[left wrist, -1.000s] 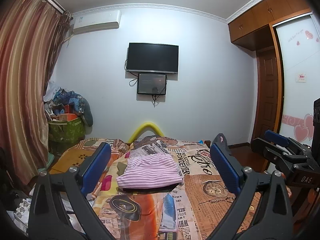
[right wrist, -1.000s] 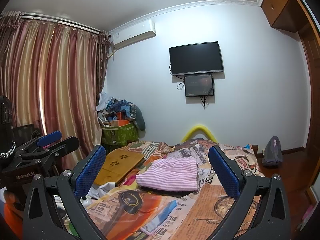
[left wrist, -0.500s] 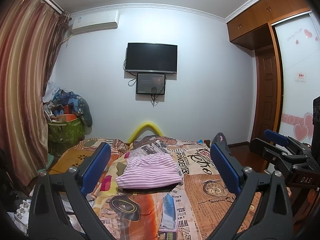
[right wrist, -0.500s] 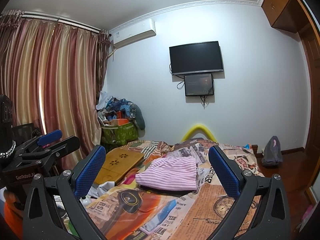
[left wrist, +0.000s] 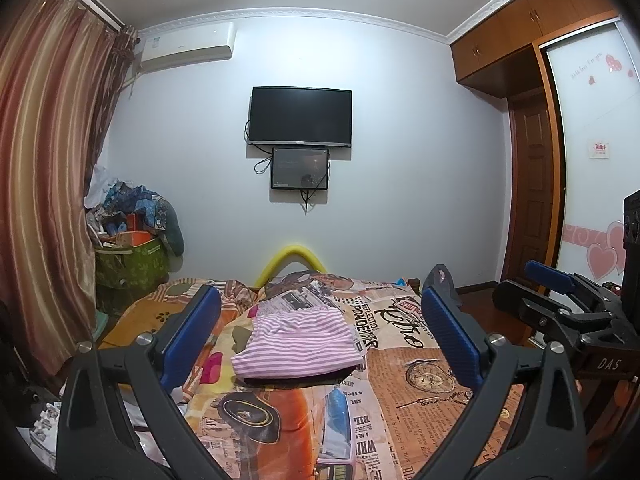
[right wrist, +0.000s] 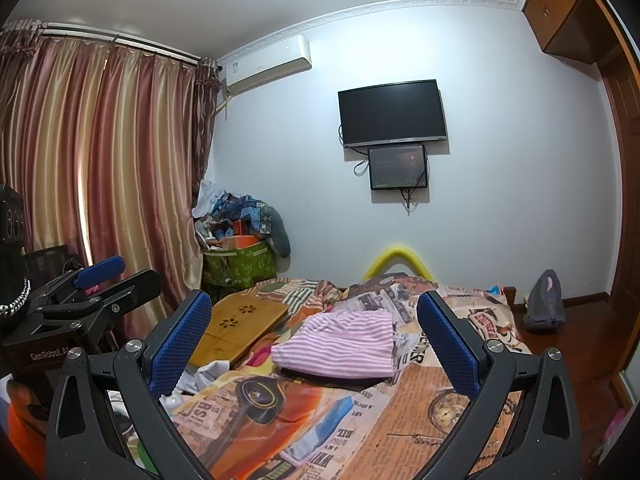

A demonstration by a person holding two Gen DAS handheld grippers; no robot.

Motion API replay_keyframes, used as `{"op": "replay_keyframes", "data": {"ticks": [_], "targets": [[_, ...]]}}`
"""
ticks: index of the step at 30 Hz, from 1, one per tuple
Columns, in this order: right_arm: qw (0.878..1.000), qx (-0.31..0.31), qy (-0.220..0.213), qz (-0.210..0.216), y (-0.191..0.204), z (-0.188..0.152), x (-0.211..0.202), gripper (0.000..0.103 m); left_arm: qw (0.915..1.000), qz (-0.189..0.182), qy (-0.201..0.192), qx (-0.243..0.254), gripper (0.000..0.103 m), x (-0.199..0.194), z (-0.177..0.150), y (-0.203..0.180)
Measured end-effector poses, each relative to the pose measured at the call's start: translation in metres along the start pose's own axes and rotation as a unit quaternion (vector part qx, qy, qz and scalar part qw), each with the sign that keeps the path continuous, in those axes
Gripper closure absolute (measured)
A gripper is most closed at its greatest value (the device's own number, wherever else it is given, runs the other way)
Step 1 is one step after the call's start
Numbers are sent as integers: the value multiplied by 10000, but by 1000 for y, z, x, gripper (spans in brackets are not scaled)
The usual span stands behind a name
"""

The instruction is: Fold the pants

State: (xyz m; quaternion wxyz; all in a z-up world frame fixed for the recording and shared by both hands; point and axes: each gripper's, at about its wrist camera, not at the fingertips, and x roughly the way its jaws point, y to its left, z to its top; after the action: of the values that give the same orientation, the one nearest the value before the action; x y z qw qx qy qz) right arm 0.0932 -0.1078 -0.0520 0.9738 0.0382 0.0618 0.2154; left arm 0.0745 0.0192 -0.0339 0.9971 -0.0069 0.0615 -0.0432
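Presently: both tongs empty, pants on bed.
Left tongs [left wrist: 320,332] and right tongs [right wrist: 314,334] stood spread wide, clear of the folded pink-striped pants [left wrist: 298,346] lying mid-bed [left wrist: 420,376] ahead.

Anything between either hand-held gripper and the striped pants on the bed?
Nothing visible. The pink striped pants lie folded on the printed bedspread, with only bare bedspread between them and the left hand-held gripper and right hand-held gripper. Both are open, off the cloth. The wooden lap tray sits off to the left.
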Motion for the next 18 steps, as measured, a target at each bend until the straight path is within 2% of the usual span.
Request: {"op": "replay_keyframes", "data": {"ticks": [18], "targets": [[10000,37,43,-59,-2,-5,0,1,9996,-157,186,-105,1,9,-6,6]]}}
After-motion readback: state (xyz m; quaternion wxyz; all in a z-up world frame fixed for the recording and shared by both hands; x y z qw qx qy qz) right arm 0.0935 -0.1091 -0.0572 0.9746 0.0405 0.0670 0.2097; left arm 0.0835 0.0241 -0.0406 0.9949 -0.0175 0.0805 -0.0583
